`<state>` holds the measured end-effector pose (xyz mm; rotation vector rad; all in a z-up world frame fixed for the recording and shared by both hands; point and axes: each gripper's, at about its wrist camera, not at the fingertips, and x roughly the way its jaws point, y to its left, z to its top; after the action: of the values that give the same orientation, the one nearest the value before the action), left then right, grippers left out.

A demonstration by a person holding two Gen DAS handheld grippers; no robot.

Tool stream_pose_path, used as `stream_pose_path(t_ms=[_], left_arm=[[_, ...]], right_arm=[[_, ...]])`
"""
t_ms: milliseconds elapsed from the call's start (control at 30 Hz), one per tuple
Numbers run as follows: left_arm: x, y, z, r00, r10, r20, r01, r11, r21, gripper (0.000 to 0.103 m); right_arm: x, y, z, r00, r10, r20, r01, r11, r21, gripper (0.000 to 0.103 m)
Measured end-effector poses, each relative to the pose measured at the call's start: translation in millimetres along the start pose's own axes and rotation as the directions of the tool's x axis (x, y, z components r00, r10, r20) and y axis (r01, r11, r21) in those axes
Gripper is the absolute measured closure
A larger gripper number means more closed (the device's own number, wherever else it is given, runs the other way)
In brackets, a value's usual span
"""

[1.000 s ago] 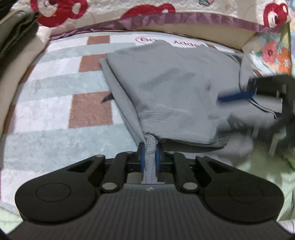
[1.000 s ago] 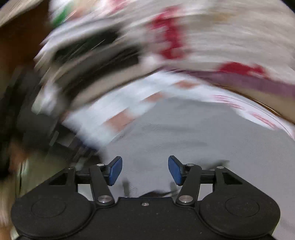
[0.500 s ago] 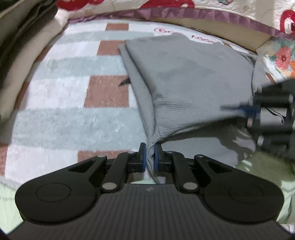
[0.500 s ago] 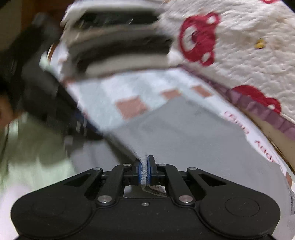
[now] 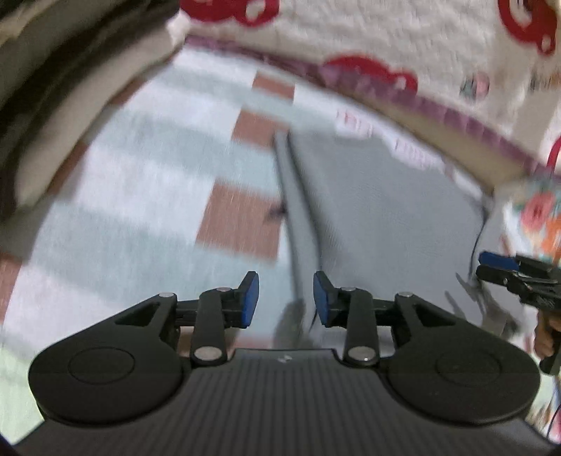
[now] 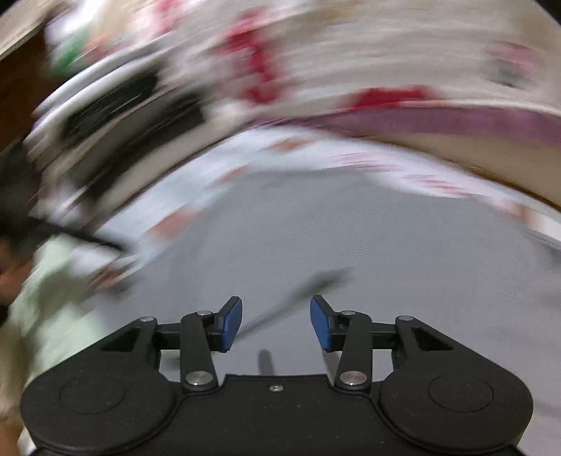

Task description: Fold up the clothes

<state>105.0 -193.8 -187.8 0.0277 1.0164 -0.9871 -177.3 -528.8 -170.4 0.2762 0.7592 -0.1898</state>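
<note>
Across the floor of both views spreads a checked rug (image 5: pixel 147 196) in pale green, white and brick-red squares, and on it lies the grey garment (image 5: pixel 385 217), folded flat, with a straight doubled edge running away from the left camera toward the far side. Behind the rug rises a cream quilt (image 5: pixel 403 31) printed with red shapes and trimmed with a purple band (image 5: pixel 455 119). At the left edge of the left wrist view sits a stack of dark and cream folded cloth (image 5: pixel 52 80); the same sort of stack shows as a blurred dark and white mass in the right wrist view (image 6: pixel 115 115). A flowered fabric (image 5: pixel 540 217) lies at the far right of the left view, just beyond the garment.

Both pictures are smeared by motion, the right one heavily.

The left gripper (image 5: pixel 285 298) hangs low over the near end of the garment's folded edge, its blue pads spread apart with nothing between them; the edge passes under the gap. The right gripper (image 6: pixel 276 321) is over the grey cloth, its jaws likewise parted and empty, casting a thin shadow on the fabric. In the left view it also appears at the right border (image 5: pixel 505 270), near the garment's right side, with part of a hand (image 5: pixel 545 336) below it. A pale green sleeve (image 6: pixel 49 280) fills the lower left of the right view.
</note>
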Motion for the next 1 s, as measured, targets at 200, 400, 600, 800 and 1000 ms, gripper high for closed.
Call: stream_pose_path(t_ms=[200,400,600,800,1000], left_arm=[[59.0,-26.9,49.5,1.000,-0.007,0.023,0.004,0.991,0.130,0.054],[111.1,-14.8,72.3,0.997,0.076,0.028,-0.079,0.989,0.126,0.053],[114.0,-19.9,67.1,0.992,0.098,0.073,-0.110,0.977,0.185,0.059],[113.9,-22.0,64.5,0.989,0.110,0.103,-0.129,0.971,0.200,0.072],[95.1,-38.6,59.8,0.983,0.122,0.138,-0.150,0.964,0.218,0.066]], right_arm=[[-11.4,-110.0,22.9,0.954,-0.301,0.018,0.291,0.935,0.203,0.054],[12.5,-173.4,34.0,0.917,-0.395,-0.058,0.398,0.893,0.209,0.054],[24.1,-190.5,43.2,0.941,-0.338,-0.006,0.327,0.906,0.270,0.094],[34.0,-205.6,49.5,0.917,-0.399,-0.032,0.392,0.879,0.273,0.095],[5.1,-181.6,19.1,0.929,-0.367,-0.056,0.368,0.890,0.270,0.048]])
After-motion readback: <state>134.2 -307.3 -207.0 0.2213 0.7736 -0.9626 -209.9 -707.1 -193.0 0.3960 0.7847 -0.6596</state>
